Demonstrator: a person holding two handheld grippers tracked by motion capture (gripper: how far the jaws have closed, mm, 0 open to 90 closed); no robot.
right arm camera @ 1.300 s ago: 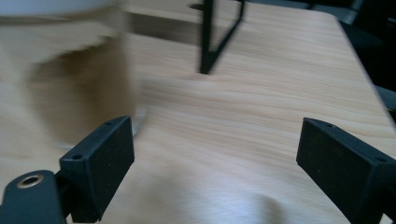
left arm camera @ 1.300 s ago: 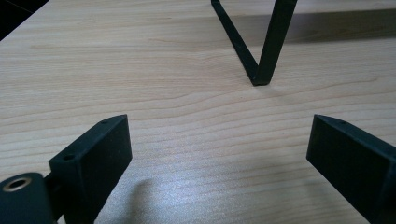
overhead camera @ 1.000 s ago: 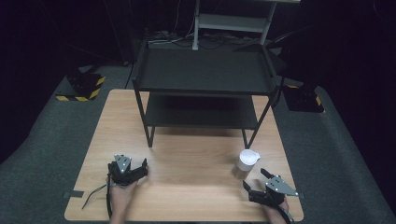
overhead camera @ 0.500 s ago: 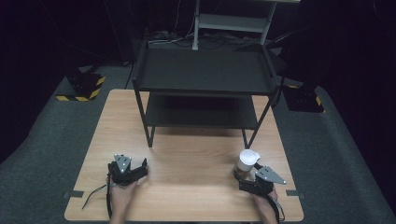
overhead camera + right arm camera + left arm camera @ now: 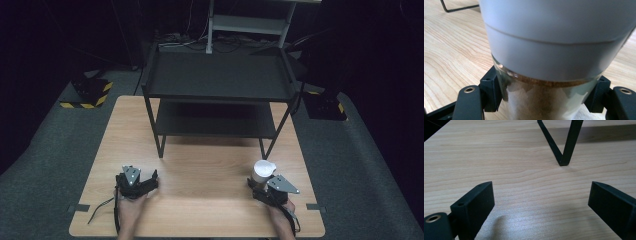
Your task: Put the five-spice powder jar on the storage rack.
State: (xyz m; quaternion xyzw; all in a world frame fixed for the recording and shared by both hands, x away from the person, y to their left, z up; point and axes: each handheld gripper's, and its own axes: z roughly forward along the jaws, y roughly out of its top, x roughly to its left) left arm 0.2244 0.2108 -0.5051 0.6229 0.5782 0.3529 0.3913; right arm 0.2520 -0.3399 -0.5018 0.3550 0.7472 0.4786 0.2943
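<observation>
A glass jar [image 5: 262, 171] with a white lid stands on the wooden table [image 5: 200, 210] at the front right; the right gripper view shows its glass body [image 5: 544, 100] holding a pale powder. My right gripper [image 5: 258, 184] has a jaw pressed on each side of the glass, low under the lid [image 5: 554, 37]. Near the front left, my left gripper [image 5: 150, 181] rests low over the table, open, with bare wood between its jaws [image 5: 541, 205].
A black two-tier metal rack [image 5: 217, 75] stands on the back half of the table; one V-shaped leg [image 5: 564, 150] is just ahead of the left gripper. Beyond the table are dark floor, black cases with yellow-striped edges [image 5: 87, 95] and a white stand [image 5: 250, 22].
My right gripper moved forward and left from the table's front right corner to the jar and now has its jaws around it. The left gripper stayed put.
</observation>
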